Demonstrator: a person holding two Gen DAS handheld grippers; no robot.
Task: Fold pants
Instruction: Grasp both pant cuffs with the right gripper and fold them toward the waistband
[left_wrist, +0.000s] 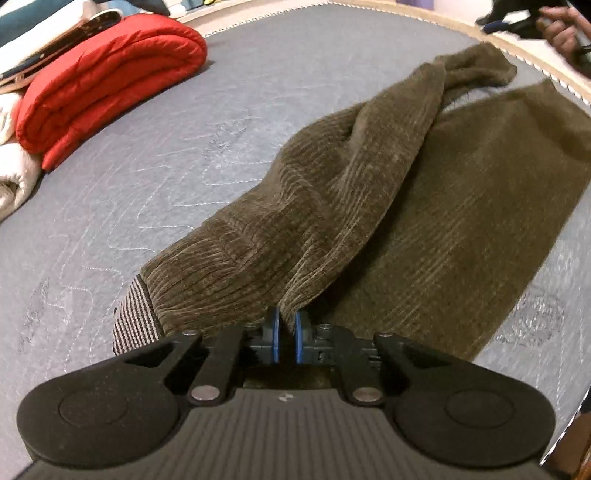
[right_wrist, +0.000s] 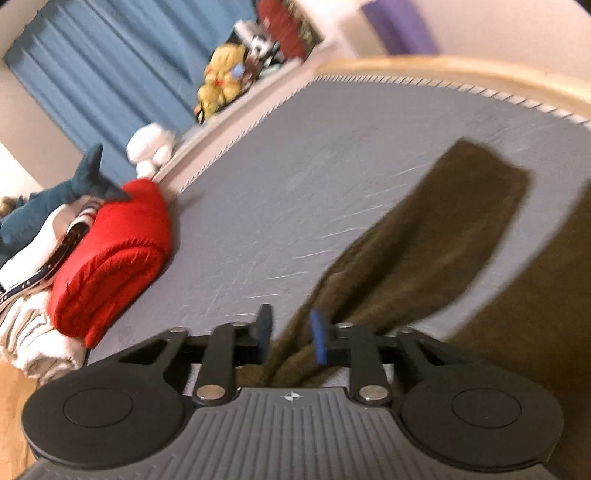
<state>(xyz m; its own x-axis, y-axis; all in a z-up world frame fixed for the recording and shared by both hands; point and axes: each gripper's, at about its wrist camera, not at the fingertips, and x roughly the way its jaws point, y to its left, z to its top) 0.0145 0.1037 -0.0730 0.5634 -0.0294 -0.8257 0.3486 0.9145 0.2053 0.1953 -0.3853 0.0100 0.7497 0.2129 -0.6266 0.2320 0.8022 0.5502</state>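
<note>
My left tongs (left_wrist: 287, 321) pinch a fold of the olive-brown corduroy pants (left_wrist: 369, 192), which sprawl across the grey quilted mattress (left_wrist: 129, 192). My right tongs (right_wrist: 291, 334) straddle the fabric (blurred), pads apart, not pressing. A folded red puffy blanket (left_wrist: 110, 81) lies far left.

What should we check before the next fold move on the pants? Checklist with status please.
1. Left gripper has a hold: ok. Its jaws are shut on a pinched fold of the brown corduroy pants.
2. Right gripper has a hold: cannot tell. Fabric lies between the jaws, but a gap shows and the right wrist view is blurred.
3. Pants flat: not ok. One leg is twisted and bunched over the other.
4. Landing area on the grey mattress: ok, bare beside the pants.
5. Red folded blanket out of the way: ok, apart from the pants, near the mattress edge.
</note>
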